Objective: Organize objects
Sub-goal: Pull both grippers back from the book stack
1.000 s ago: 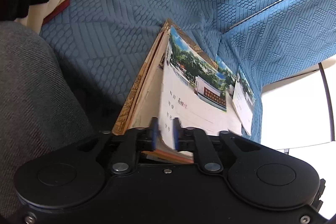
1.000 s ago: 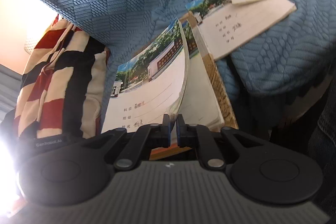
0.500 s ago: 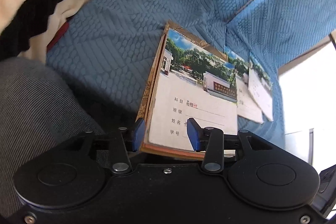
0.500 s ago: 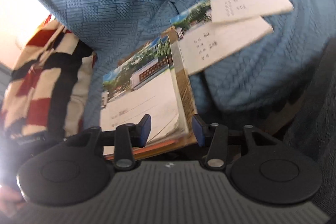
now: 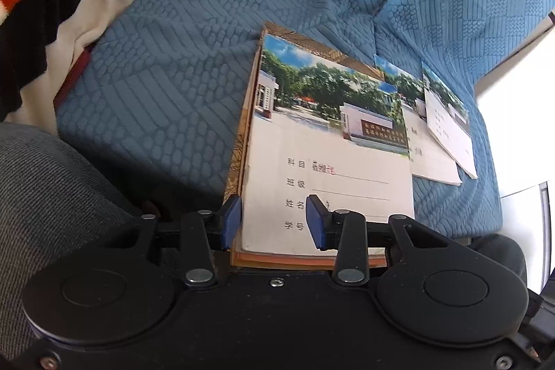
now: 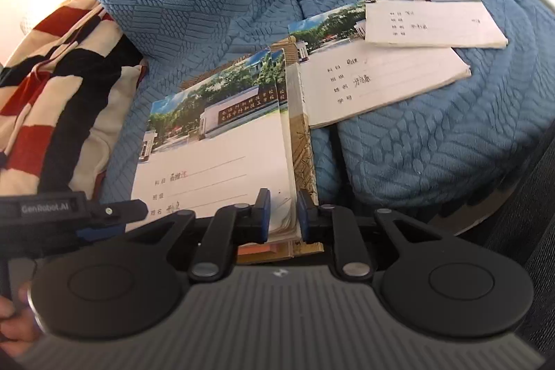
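Notebooks with white covers and a photo of trees and a gate lie on our blue quilted sofa cover (image 5: 194, 65). We see the nearest notebook (image 5: 329, 169) stacked on a brown patterned book (image 6: 302, 141) at the seat's front edge. Our left gripper (image 5: 273, 220) has its jaws closing, the cover's near left corner between the blue pads without contact. Our right gripper (image 6: 283, 214) is closing narrowly around the stack's near right corner; whether it presses we cannot tell. Two more notebooks (image 6: 430, 13) overlap further along. A red, black and cream striped blanket (image 6: 52, 65) lies beside.
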